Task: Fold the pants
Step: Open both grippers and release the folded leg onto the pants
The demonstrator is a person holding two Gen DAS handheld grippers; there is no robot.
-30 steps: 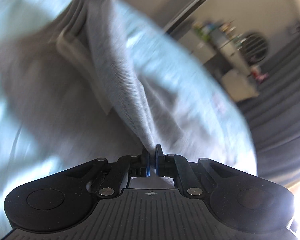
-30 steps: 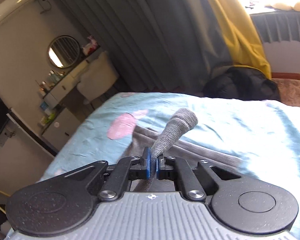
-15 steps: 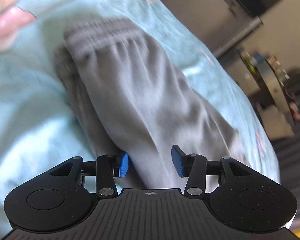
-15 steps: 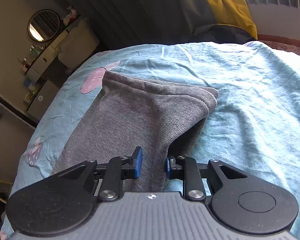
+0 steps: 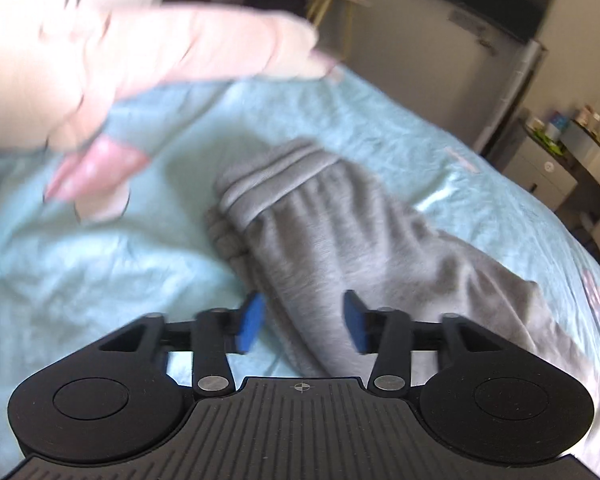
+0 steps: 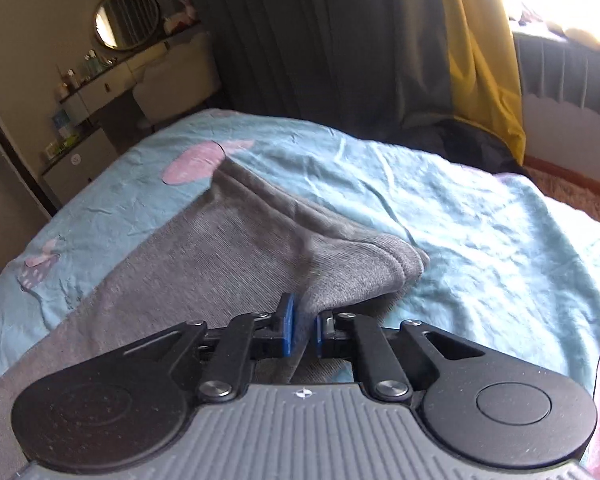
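Grey sweatpants (image 5: 340, 240) lie folded on a light blue bedsheet (image 5: 80, 280), running from the centre of the left wrist view down to its lower right, with the ribbed waistband (image 5: 268, 176) bunched at the upper end of the pile. The left gripper (image 5: 303, 322) fills the bottom of that frame, its blue pads (image 5: 252, 322) standing well apart after its jaws have just been opening; the grey cloth passes between them, and neither pad presses on it. A blurred hand in a pale sleeve (image 5: 148, 60) reaches across the upper left of the frame above the sheet. In the right wrist view the same sweatpants (image 6: 228, 248) stretch from the lower left toward the centre, their folded edge (image 6: 400, 264) ending at centre right on the bedsheet (image 6: 480, 220), which carries pink printed patches (image 6: 192, 164) at the upper left of the pile. The right gripper (image 6: 303, 330) sits at the bottom centre with its jaws narrow, having just been closing, and a ridge of grey fabric rises from between the blue pads (image 6: 287, 324), which pinch it. Behind the bed, a round mirror (image 6: 126, 18) hangs over a dressing table (image 6: 112, 80) at the upper left, dark curtains (image 6: 320, 40) fill the top centre and a yellow curtain (image 6: 476, 60) hangs at the upper right.
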